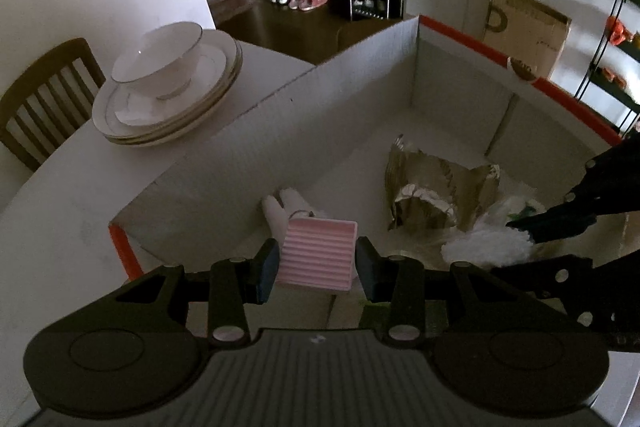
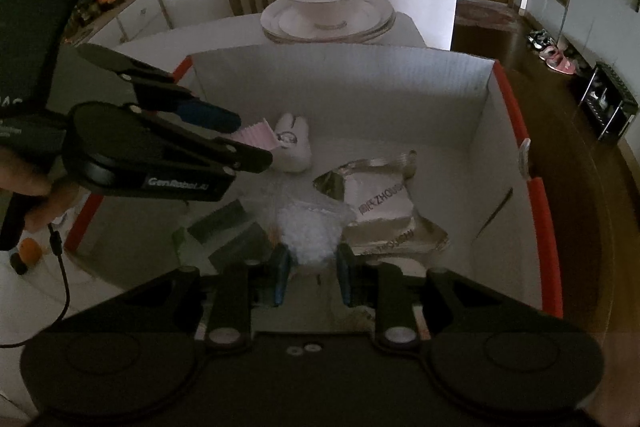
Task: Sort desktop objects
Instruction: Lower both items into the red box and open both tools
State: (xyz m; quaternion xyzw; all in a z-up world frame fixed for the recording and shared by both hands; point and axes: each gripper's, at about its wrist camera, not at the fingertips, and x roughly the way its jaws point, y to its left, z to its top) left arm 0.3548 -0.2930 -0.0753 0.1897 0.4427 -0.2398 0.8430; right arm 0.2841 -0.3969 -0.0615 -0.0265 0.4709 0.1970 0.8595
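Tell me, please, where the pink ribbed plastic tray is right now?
The pink ribbed plastic tray sits between the left gripper's fingers, above the white cardboard box, beside the white tooth-shaped plush.

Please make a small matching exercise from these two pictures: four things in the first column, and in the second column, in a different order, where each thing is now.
Things:
1. pink ridged tray
2. white fluffy item
3. bowl
4. foil packet

Places:
a. on the stack of plates, outside the box
b. between the fingers of the left gripper
c. lying on the box floor, no gripper on it
d. between the fingers of the right gripper

Pairs: 1-b, 2-d, 3-a, 4-c
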